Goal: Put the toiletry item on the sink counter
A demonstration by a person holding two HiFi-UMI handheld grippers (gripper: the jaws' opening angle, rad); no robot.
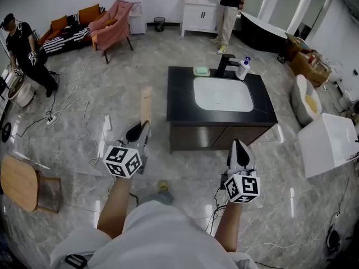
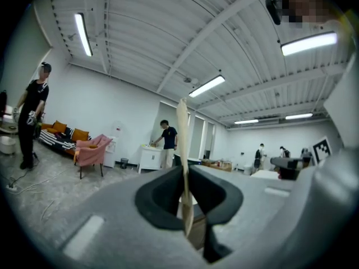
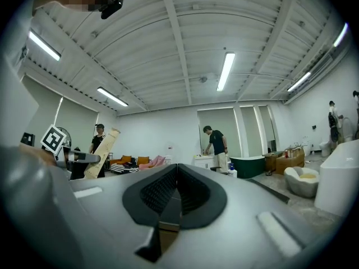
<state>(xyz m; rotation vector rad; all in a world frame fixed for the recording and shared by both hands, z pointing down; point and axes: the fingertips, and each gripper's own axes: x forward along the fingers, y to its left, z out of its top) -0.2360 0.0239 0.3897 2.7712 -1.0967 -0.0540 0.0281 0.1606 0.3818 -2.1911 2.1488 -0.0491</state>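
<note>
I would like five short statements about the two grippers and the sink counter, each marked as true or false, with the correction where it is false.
1. The left gripper is shut on a flat beige item. True.
2. The right gripper holds a bottle. False: its jaws are together with nothing between them.
3. A white pump bottle stands on the black counter beside the faucet. True.
4. The flat beige item lies on the counter. False: it is in the left gripper, above the floor in front of the counter.
5. The green dish lies inside the basin. False: it sits on the counter, left of the faucet in the head view.
</note>
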